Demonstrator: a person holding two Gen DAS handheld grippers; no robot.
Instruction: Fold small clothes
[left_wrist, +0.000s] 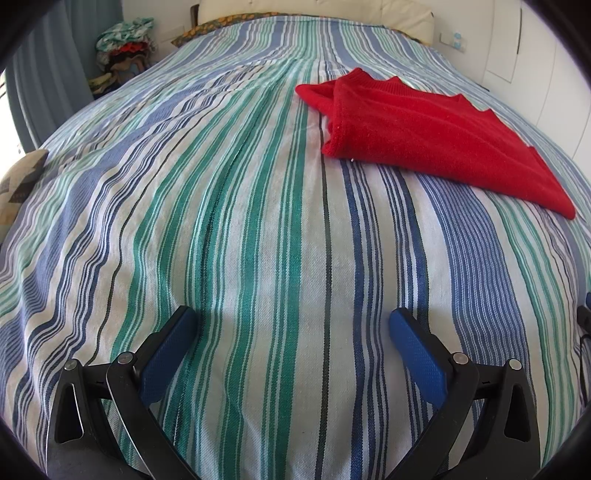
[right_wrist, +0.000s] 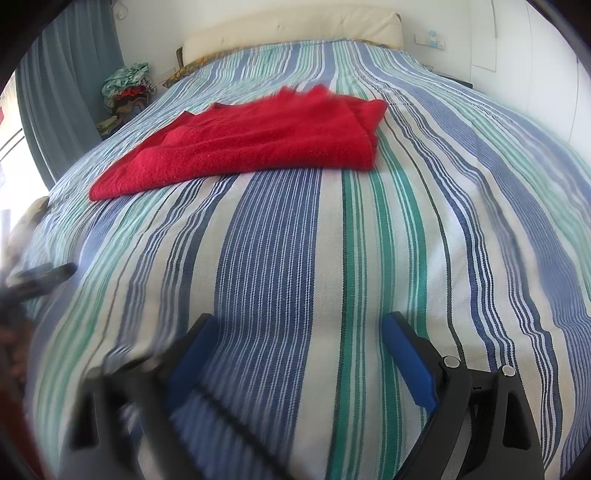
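A red knitted garment (left_wrist: 428, 136) lies folded on the striped bedspread (left_wrist: 258, 221), ahead and to the right in the left wrist view. It also shows in the right wrist view (right_wrist: 255, 144), ahead and to the left. My left gripper (left_wrist: 291, 321) is open and empty, low over the bedspread, well short of the garment. My right gripper (right_wrist: 297, 325) is open and empty too, also short of the garment. Its left finger is blurred. The left gripper's dark tip (right_wrist: 40, 278) shows at the left edge of the right wrist view.
A pile of mixed clothes (left_wrist: 125, 48) sits beside the bed at the far left. A cream headboard (right_wrist: 291, 26) and a patterned pillow (left_wrist: 229, 24) are at the far end. A patterned cushion (left_wrist: 20, 184) lies at the bed's left edge. White cupboards (right_wrist: 535, 74) stand on the right.
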